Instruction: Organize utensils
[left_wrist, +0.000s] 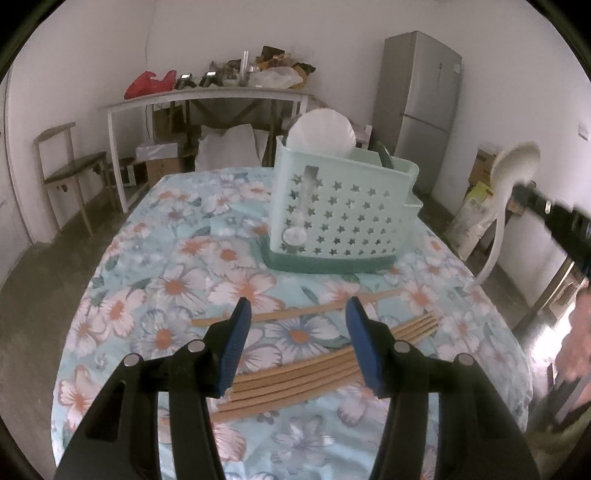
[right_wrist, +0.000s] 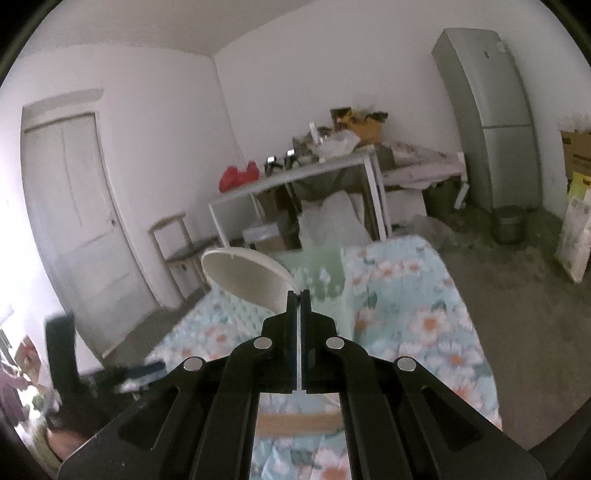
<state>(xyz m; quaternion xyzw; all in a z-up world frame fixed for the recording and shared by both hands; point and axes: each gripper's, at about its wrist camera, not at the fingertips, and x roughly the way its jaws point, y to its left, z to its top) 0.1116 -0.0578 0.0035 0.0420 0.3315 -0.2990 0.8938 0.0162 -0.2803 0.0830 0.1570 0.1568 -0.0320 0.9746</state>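
A: Obs. Right gripper (right_wrist: 300, 293) pinches the thin handle of a white spoon (right_wrist: 248, 273), jaws pressed flat on it. Bowl of spoon sits up and to the left of the tips. From the left wrist view the same spoon (left_wrist: 515, 168) is in the air at the right, well apart from the table, handle trailing downward.

B: Left gripper (left_wrist: 297, 310)?

A: Spread wide, holding nothing. It hovers over the wooden chopsticks (left_wrist: 317, 373) lying in a loose bundle on the floral tablecloth (left_wrist: 147, 280); one stick lies apart, just behind the bundle.

B: Destination?

A: Judged to be the mint drying rack (left_wrist: 340, 210), star-perforated wall facing us, on the far half of the table. White plates (left_wrist: 321, 134) stand upright in it. Something pale shows behind a slot at its left corner; cannot tell what.

B: Notes for the step in hand?

A: Carry spoon over the rack rim first, then turn the handle downward and lower into a utensil compartment; release only once the handle is inside the wall. Grip is on a narrow handle, so the spoon may pivot: move slowly, avoid knocking the plates. Right view is motion-blurred, so rack position there is unclear; rely on the left view
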